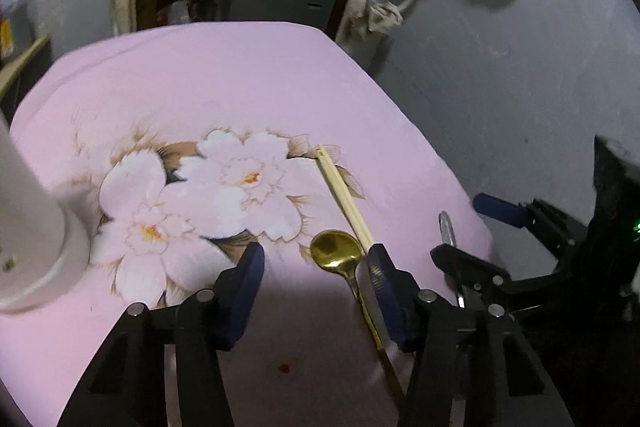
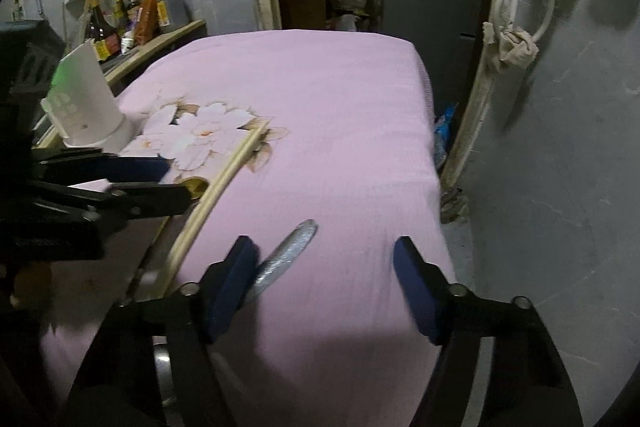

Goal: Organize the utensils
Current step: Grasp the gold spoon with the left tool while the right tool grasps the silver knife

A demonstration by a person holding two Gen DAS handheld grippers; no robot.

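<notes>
A gold spoon [image 1: 336,253] lies on the pink floral cloth [image 1: 248,79], its bowl between the open fingers of my left gripper [image 1: 316,259]. A pair of bamboo chopsticks [image 1: 344,195] lies beside it, running under the right finger. A white utensil holder [image 1: 36,227] stands at the left. A silver knife blade [image 2: 288,255] lies just by the left finger of my open, empty right gripper [image 2: 324,247]. In the right wrist view the chopsticks [image 2: 224,183], the holder [image 2: 88,99] and the spoon bowl [image 2: 194,185] show at the left.
The cloth-covered table [image 2: 320,87] ends at the right, with grey floor [image 2: 560,167] beyond. A shelf with sauce bottles [image 2: 132,15] stands at the back left. A doorway with a dark cabinet [image 2: 424,7] is behind the table.
</notes>
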